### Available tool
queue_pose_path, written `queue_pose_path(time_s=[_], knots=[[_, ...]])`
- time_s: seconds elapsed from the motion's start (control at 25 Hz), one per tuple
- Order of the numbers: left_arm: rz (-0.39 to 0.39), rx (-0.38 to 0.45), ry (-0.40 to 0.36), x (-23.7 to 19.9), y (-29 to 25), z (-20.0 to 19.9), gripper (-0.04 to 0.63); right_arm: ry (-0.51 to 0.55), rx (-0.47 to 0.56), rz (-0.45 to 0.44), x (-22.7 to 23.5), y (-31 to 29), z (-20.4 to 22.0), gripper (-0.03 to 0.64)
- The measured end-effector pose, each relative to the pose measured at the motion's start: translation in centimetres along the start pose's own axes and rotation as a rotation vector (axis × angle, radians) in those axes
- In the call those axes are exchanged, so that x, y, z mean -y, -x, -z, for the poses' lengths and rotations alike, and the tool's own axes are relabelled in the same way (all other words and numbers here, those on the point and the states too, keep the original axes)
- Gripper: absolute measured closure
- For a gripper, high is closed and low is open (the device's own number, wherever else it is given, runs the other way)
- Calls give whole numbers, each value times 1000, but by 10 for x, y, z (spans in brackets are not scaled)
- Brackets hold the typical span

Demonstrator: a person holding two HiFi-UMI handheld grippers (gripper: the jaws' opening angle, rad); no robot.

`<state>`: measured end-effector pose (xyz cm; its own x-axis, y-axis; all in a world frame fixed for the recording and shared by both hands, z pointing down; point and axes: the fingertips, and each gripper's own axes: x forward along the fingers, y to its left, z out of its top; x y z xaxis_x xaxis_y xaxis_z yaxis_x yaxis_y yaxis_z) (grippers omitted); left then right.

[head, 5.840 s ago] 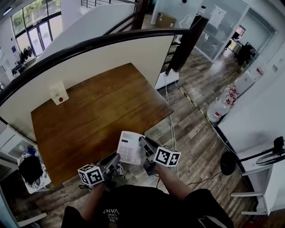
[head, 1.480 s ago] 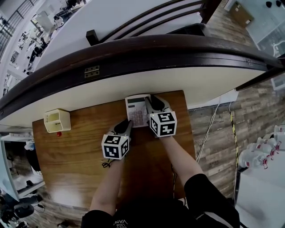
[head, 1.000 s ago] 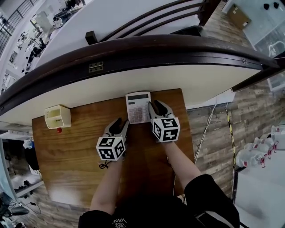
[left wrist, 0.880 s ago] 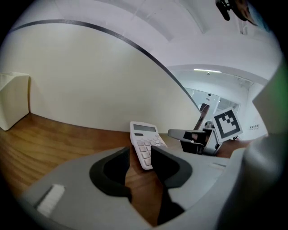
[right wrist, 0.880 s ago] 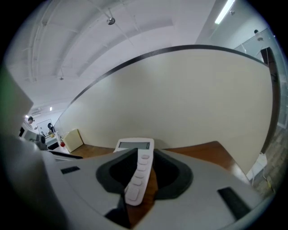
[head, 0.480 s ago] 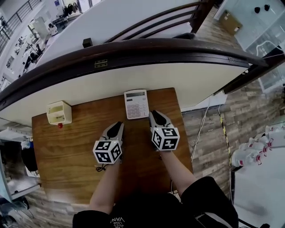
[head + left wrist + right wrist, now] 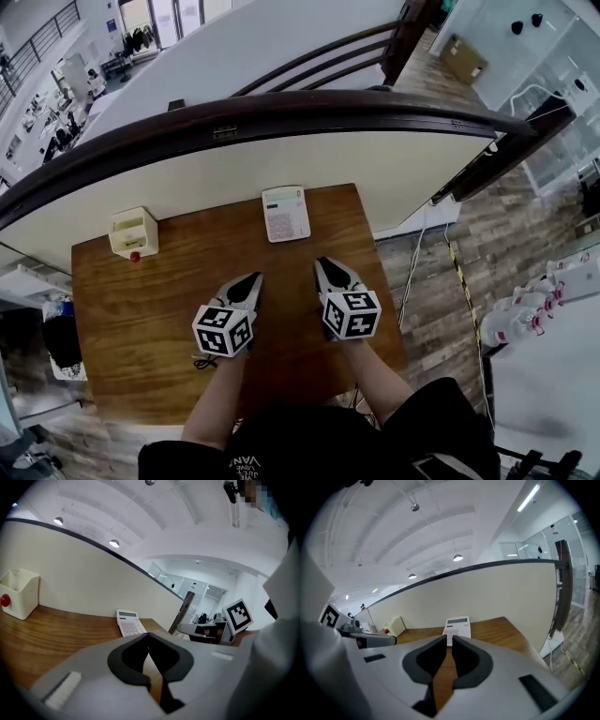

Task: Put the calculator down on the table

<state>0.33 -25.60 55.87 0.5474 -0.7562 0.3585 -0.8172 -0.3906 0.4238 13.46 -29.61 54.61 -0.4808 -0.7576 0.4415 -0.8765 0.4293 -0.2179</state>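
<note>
The calculator point(image 7: 286, 214) lies flat at the far edge of the tabletop point(image 7: 150, 309), near its far right corner and up against the pale wall panel; its keys are too small for me to read. My left tool point(image 7: 251, 278) has its jaws together on nothing. The right tool point(image 7: 324, 263) shows only a thin slit with bare wood behind, and both hang well short of the calculator. In the right gripper view the jaws cut off its near end, and my arms hide part of the near edge.
</note>
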Motion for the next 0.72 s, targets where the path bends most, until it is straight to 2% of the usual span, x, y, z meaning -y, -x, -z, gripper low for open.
queue_pose_path(time_s=[0.4,0.72], knots=[[106,-61,-8,29,64,25,584,-8,11,28,-45,58,18,574],[134,-64,-43,30,115,39,584,-37,34,53,-80,90,38,577]])
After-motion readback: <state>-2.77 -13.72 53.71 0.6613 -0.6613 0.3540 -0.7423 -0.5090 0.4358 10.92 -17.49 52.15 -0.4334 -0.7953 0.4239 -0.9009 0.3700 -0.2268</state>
